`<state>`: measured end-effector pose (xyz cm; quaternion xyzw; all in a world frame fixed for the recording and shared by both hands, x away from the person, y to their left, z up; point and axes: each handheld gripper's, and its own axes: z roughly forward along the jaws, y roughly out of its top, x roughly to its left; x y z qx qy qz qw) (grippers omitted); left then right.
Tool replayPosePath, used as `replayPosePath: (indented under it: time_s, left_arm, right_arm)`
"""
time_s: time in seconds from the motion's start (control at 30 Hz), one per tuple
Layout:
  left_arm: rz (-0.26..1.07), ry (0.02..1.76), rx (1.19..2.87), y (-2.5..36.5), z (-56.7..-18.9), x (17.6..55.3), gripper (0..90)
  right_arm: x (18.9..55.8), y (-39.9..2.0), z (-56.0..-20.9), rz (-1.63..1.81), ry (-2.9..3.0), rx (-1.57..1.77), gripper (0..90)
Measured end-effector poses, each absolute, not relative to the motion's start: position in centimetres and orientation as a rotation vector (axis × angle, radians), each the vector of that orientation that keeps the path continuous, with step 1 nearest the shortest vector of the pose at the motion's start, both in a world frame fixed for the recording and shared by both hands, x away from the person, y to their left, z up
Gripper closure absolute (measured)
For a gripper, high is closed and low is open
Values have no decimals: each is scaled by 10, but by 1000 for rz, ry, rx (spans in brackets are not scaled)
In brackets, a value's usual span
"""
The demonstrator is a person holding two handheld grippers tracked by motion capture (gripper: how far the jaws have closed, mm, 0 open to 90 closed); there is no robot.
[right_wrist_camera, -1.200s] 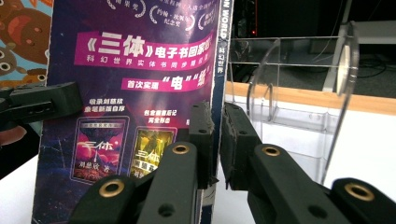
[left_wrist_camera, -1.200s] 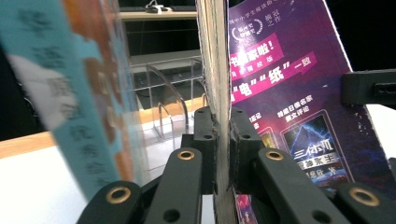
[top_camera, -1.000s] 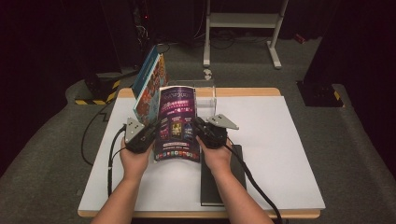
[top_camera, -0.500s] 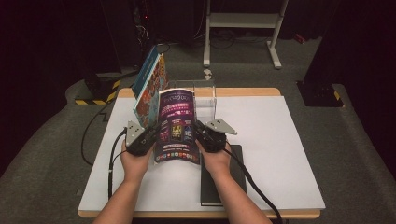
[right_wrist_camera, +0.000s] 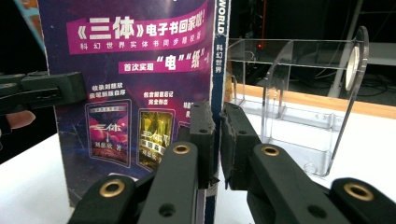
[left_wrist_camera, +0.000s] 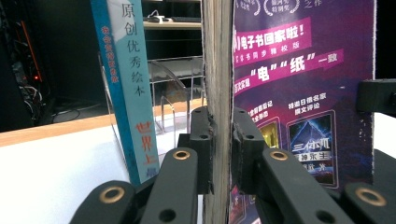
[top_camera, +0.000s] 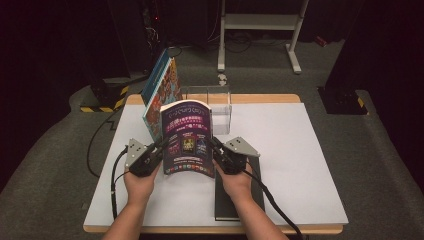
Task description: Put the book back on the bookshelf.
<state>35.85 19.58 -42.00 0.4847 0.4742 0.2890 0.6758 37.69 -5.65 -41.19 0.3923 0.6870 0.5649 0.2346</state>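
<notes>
Purple book [top_camera: 186,137] upright over bench [top_camera: 300,150], back cover facing person, held between both hands. Left tongs [top_camera: 161,145] clamped on its page edge — pads [left_wrist_camera: 201,140] pressing either side of page block. Right tongs [top_camera: 215,146] clamped on spine edge. Blue picture book [top_camera: 161,95] leans just behind to left, against clear acrylic stand [top_camera: 220,107]. Black book [top_camera: 235,200] flat on bench, under right hand [top_camera: 236,180].
</notes>
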Motion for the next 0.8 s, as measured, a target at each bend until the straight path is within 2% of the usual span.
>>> replayPosePath:
  time_s: [0.8]
  left_arm:
    - [655,1049,1100,210,-429,325,689]
  right_arm:
    - [335,-64,-419,1584,1886,971,805]
